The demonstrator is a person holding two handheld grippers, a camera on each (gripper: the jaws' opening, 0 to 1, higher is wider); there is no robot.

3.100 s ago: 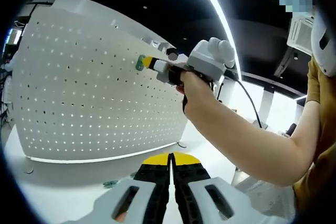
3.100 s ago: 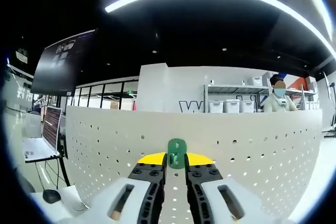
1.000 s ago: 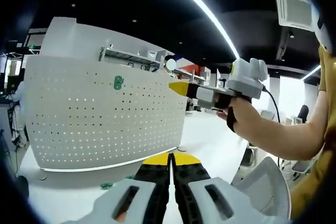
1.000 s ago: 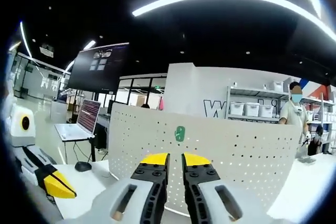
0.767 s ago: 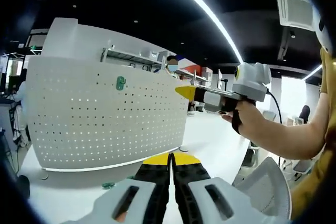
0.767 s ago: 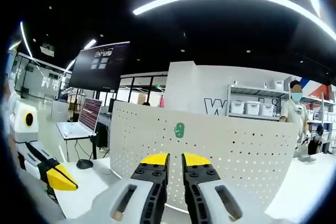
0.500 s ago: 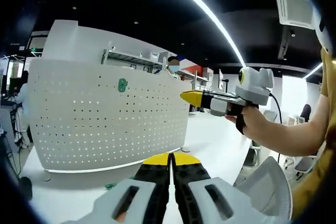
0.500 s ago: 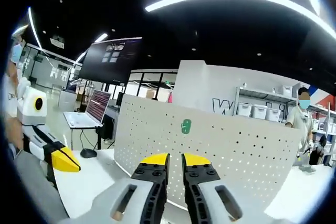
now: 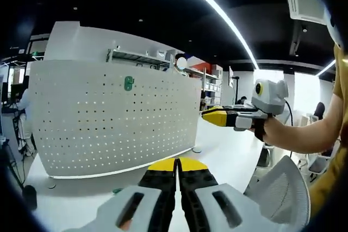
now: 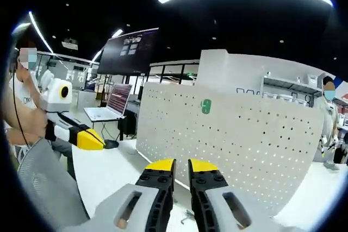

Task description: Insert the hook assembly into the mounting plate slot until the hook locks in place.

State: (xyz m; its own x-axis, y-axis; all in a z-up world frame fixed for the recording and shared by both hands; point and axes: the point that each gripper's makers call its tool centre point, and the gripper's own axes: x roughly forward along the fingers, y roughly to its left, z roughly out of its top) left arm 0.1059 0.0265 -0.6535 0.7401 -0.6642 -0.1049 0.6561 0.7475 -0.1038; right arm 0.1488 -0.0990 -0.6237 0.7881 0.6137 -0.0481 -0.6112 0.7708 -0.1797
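Now, with the hook (image 9: 129, 83) sitting high on the pegboard (image 9: 109, 123), our left gripper (image 9: 176, 168) shut on nothing and our right gripper (image 10: 181, 167) slightly apart and bare, both well back, we should check it is locked and keep it framed.

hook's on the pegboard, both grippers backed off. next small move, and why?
Probably none beyond holding both grippers back. The green hook sits on the white pegboard near its top edge, and neither the right gripper nor the left gripper holds anything. Whether it has locked can't be told from here.
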